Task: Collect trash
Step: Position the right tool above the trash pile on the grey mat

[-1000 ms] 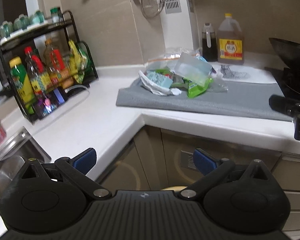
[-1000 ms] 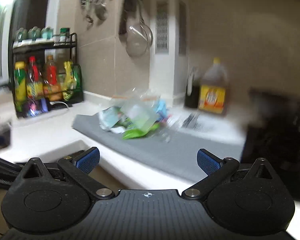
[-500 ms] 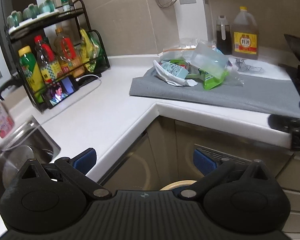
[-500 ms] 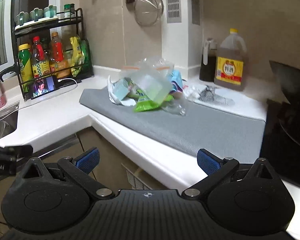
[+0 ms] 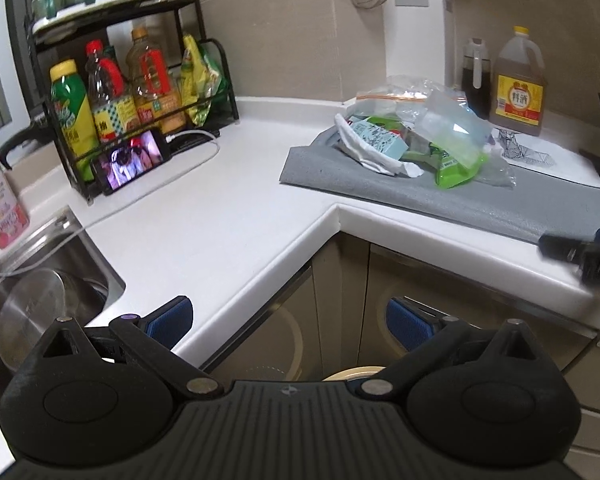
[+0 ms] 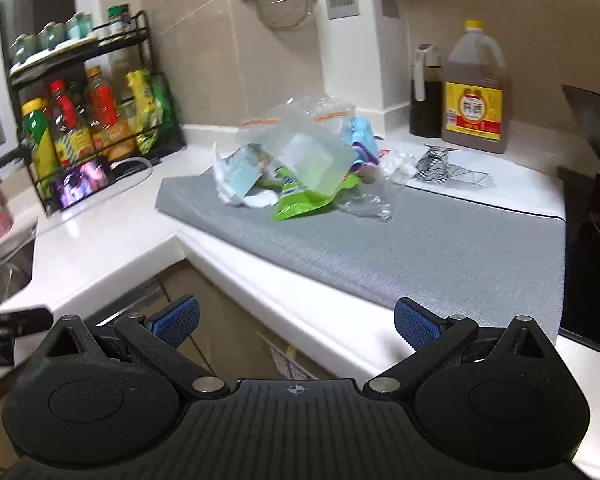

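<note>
I'm holding both grippers out in front of the counter (image 5: 228,216), nothing in either: my left gripper (image 5: 288,320) is spread wide, pads apart, hanging over the cabinet corner below the counter edge, & my right gripper (image 6: 296,318) is spread the same way, pointing at the gray mat (image 6: 440,248). The trash pile (image 6: 300,168) is sitting on the mat's far left end, well apart from both grippers: clear zip bags on top, a green wrapper (image 6: 300,200) sticking out toward me, white crumpled paper & a pale blue carton on the pile's left, a bit of blue/purple plastic on its right. Right of the pile, past the mat's back edge, an oil jug (image 6: 474,92) & dark bottle (image 6: 426,96) are standing against the wall. Left of the pile, a bottle rack (image 5: 132,80) w/ a phone (image 5: 134,160) leaning at its foot; sink (image 5: 40,292) further left.
</note>
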A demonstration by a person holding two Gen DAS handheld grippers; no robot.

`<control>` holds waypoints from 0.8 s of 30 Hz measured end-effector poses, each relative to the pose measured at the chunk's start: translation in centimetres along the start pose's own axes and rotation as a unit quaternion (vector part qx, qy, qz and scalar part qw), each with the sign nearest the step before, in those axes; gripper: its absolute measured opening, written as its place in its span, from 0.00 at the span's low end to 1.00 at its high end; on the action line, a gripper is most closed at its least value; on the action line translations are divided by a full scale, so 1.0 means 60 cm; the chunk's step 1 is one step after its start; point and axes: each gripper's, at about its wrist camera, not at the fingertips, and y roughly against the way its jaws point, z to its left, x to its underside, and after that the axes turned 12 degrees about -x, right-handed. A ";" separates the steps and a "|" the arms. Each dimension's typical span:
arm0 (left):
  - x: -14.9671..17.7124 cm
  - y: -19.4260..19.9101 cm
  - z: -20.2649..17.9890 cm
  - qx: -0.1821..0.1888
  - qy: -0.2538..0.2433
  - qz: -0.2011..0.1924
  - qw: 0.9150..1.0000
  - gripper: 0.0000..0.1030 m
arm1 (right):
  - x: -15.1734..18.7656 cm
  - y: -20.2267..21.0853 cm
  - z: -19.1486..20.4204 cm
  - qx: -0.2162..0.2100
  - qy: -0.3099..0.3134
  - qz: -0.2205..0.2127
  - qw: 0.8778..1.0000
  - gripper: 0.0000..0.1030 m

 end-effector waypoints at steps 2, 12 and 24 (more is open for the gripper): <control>0.000 -0.005 0.000 -0.003 0.000 0.004 1.000 1.00 | -0.014 0.007 -0.002 0.016 0.004 -0.016 1.000 1.00; -0.007 -0.005 0.003 0.001 0.004 0.000 1.000 1.00 | -0.041 0.040 -0.046 0.011 -0.062 -0.089 0.994 1.00; -0.043 0.001 0.018 -0.023 0.019 -0.017 0.999 1.00 | -0.094 0.093 0.003 0.005 0.106 -0.299 0.948 1.00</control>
